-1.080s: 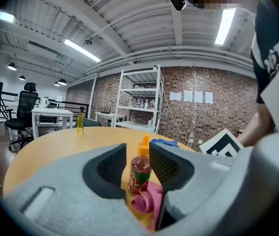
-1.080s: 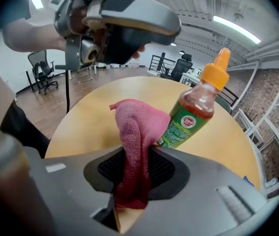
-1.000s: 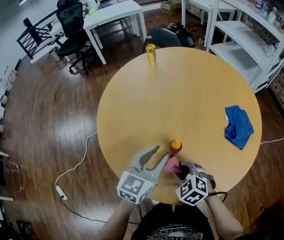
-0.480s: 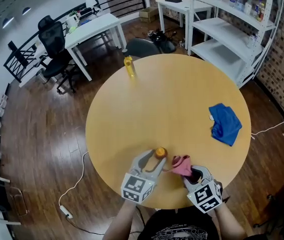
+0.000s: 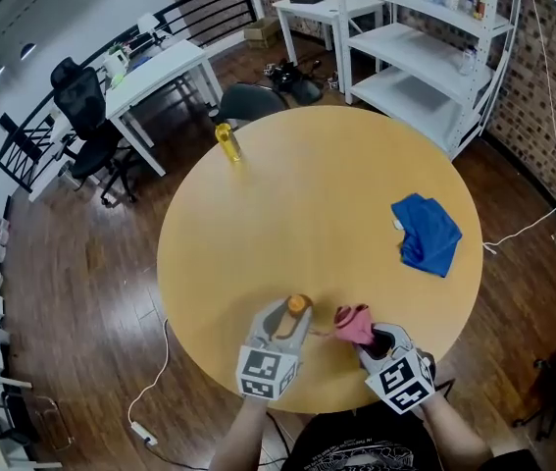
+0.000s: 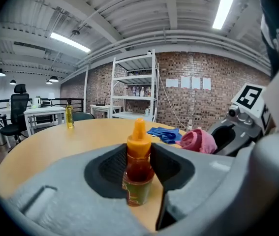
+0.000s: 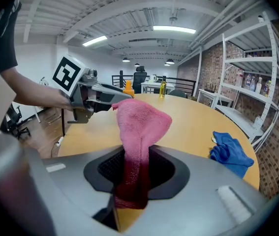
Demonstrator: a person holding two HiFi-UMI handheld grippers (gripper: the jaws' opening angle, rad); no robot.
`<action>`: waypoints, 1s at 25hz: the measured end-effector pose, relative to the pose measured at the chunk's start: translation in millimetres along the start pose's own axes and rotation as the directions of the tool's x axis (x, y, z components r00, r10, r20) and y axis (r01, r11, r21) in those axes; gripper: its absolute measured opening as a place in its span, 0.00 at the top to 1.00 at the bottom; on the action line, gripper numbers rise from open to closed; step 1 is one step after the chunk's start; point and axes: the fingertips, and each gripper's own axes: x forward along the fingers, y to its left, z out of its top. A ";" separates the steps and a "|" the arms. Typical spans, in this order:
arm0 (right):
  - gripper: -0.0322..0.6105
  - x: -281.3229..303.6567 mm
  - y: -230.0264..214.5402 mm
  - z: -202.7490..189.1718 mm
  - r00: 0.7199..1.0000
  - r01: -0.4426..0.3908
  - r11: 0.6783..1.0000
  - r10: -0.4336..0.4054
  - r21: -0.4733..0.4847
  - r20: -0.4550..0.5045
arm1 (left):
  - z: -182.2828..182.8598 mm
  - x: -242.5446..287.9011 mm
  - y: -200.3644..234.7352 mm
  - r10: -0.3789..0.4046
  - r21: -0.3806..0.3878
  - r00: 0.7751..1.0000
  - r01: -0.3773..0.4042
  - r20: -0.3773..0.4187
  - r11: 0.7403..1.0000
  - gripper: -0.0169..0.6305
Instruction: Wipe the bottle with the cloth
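Bottle (image 5: 298, 305) upright, snug between closing jaws of left tool (image 5: 291, 316); pink cloth (image 5: 352, 323) clamped in right tool (image 5: 372, 342) just beside.

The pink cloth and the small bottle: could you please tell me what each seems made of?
The pink cloth looks like terry or microfibre: fuzzy nap, limp folds. The small bottle seems clear glossy plastic, possibly glass, showing reddish liquid; its orange cap looks plastic.

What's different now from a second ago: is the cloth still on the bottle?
No. The right gripper drew the pink cloth rightward off the orange-capped bottle, and a gap shows between them. The left gripper is closing, with that bottle between its jaws. The blue cloth and the yellow bottle stayed put.
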 end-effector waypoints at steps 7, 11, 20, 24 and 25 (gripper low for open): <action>0.78 23.1 7.8 -7.8 0.996 -0.091 0.984 0.092 0.155 0.001 | 27.1 -21.4 3.0 0.026 -0.059 0.999 -0.024 0.032 0.998 0.75; 0.78 40.5 10.3 -4.6 0.989 -0.146 0.946 0.144 0.289 0.027 | 72.1 -47.9 -5.6 0.031 -0.026 0.994 -0.028 0.104 0.999 0.75; 0.78 75.5 37.7 34.8 0.950 -0.305 0.846 0.300 0.437 0.082 | 133.9 -88.0 -28.1 0.017 0.030 0.978 -0.024 0.206 0.999 0.75; 0.78 77.5 56.3 50.1 0.928 -0.368 0.836 0.359 0.407 0.104 | 131.7 -80.9 -31.3 0.012 0.044 0.980 -0.021 0.197 0.999 0.75; 0.78 75.9 58.9 52.9 0.923 -0.382 0.832 0.369 0.403 0.112 | 129.7 -77.6 -31.8 0.013 0.047 0.981 -0.023 0.192 0.999 0.75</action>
